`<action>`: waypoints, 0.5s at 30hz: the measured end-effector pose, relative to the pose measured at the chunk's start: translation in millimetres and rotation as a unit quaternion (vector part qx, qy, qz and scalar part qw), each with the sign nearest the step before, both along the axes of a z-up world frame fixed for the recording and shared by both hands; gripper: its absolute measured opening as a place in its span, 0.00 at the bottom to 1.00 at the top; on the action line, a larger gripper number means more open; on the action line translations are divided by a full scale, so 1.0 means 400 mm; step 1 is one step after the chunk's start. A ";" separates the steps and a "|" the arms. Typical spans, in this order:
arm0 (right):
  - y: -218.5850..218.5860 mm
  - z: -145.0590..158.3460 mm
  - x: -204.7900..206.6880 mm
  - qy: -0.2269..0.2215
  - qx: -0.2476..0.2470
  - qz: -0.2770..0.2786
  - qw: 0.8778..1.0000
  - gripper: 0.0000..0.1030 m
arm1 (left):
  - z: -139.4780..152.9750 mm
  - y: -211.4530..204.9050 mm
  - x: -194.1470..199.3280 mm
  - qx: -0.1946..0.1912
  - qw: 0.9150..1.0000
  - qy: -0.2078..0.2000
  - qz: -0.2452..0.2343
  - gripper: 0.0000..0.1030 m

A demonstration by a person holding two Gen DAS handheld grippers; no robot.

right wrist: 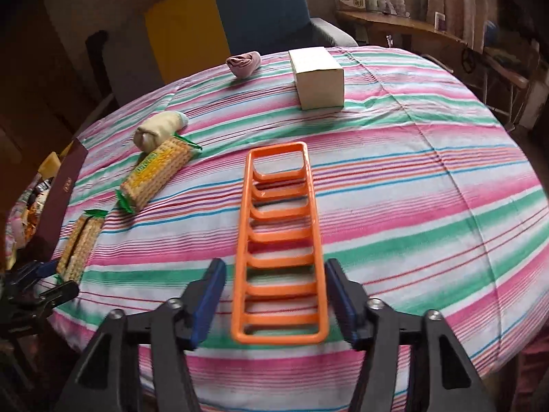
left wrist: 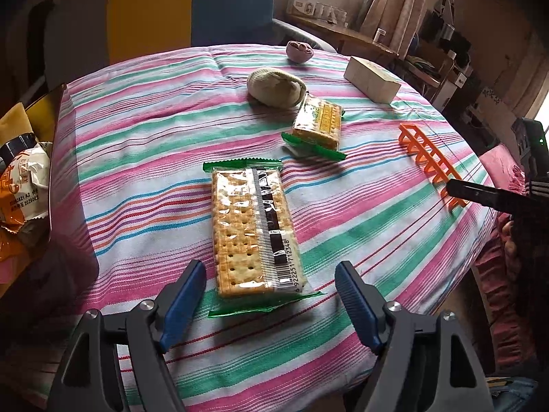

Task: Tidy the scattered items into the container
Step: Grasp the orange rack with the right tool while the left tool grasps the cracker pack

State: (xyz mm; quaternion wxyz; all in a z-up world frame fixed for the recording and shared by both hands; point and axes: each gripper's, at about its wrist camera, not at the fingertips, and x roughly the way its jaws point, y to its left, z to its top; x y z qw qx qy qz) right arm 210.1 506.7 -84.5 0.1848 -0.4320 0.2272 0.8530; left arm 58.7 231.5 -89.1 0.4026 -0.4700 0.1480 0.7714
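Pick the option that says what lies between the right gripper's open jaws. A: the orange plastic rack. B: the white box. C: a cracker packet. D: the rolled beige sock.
A: in the right wrist view the orange plastic rack has its near end lying on the striped cloth between the open jaws of the right gripper, with neither jaw visibly touching it.

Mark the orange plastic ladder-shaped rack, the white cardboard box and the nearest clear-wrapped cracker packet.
Orange plastic ladder-shaped rack (right wrist: 279, 240): right wrist view, on a middle rung.
White cardboard box (right wrist: 320, 89): right wrist view, on its front face.
Nearest clear-wrapped cracker packet (left wrist: 254, 230): left wrist view, on the wrapper's centre seam.
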 end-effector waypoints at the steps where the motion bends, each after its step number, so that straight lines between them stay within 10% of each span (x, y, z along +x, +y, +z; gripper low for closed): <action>1: -0.001 0.003 0.011 0.005 -0.009 -0.006 1.000 0.89 | 0.003 -0.001 -0.002 0.002 1.000 -0.003 0.001 0.77; 15: -0.007 -0.011 0.004 -0.005 0.007 -0.026 1.000 0.89 | 0.054 0.029 -0.053 -0.001 1.000 0.007 0.001 0.75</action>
